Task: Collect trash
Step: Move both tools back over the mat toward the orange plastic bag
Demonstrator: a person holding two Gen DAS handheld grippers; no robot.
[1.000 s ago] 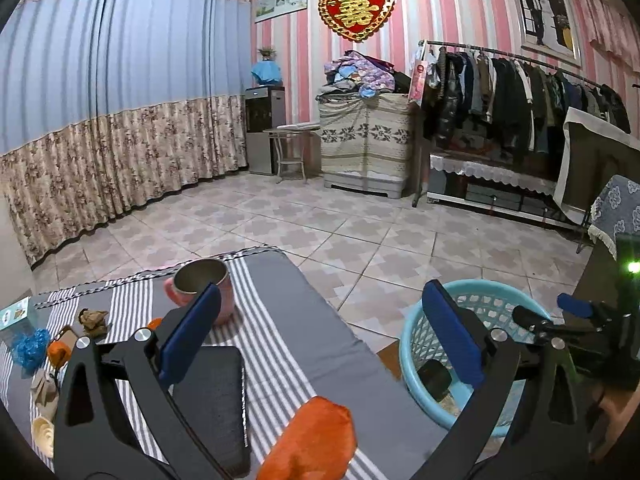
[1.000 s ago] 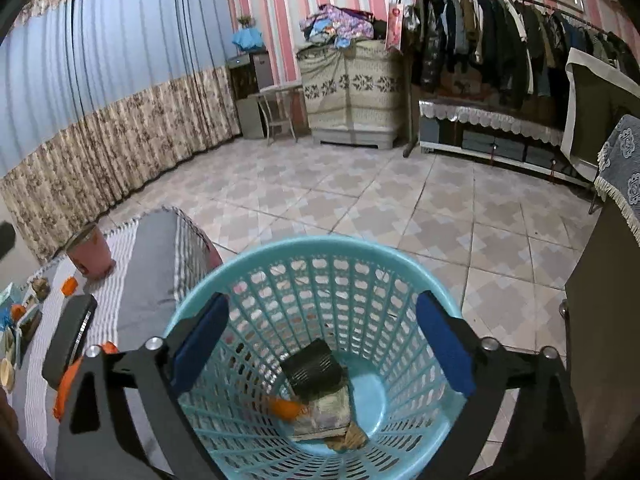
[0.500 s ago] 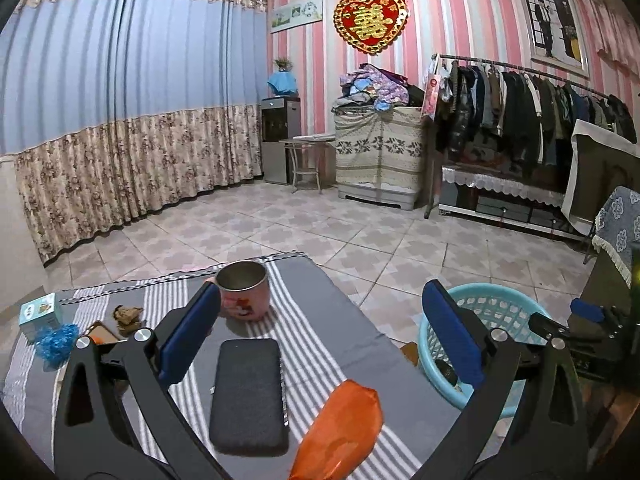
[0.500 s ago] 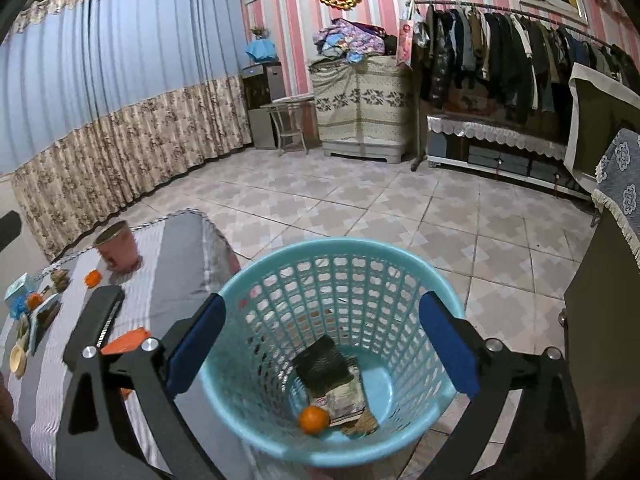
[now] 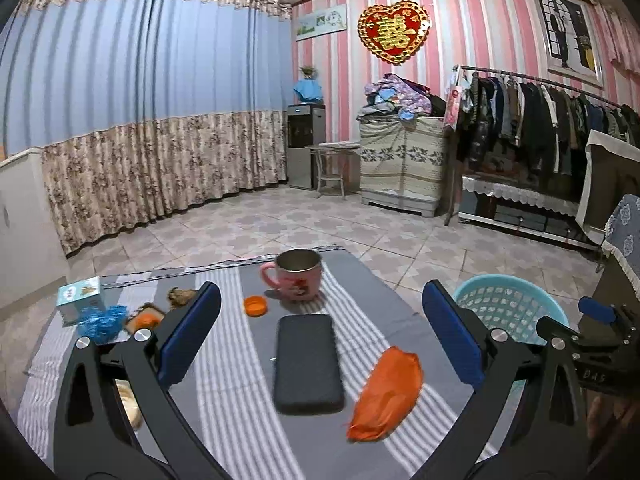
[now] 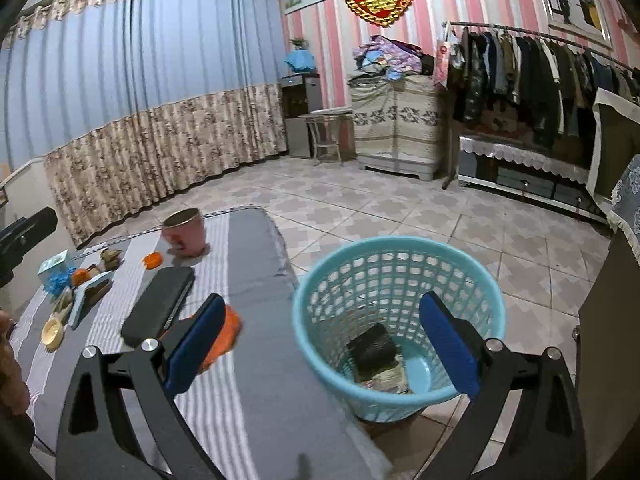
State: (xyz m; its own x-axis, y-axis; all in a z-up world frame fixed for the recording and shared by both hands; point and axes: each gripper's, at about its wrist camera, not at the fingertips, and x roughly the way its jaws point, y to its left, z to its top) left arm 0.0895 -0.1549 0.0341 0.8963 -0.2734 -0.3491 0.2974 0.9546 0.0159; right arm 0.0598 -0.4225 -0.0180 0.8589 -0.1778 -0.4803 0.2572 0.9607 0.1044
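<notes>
A light blue mesh basket point(image 6: 396, 320) stands on the floor right of the striped table point(image 6: 248, 264); it holds a black packet and other scraps. It also shows in the left wrist view point(image 5: 508, 304). An orange wrapper point(image 5: 386, 394) lies near the table's front right, partly hidden behind a finger in the right wrist view point(image 6: 228, 332). An orange cap point(image 5: 255, 305), a blue crumpled bit point(image 5: 98, 322) and small scraps lie at the left. My left gripper point(image 5: 320, 344) is open and empty above the table. My right gripper point(image 6: 320, 344) is open and empty above the basket's near rim.
A pink mug point(image 5: 296, 276) stands at the table's far edge. A black flat case point(image 5: 306, 362) lies mid-table. A small blue box point(image 5: 78, 296) and a cream lid point(image 6: 52, 332) sit at the left. Tiled floor, a clothes rack and a cabinet lie beyond.
Both grippers have pulled back and up. The right one has drawn away from over the basket toward the table side. The left view now takes in more of the table.
</notes>
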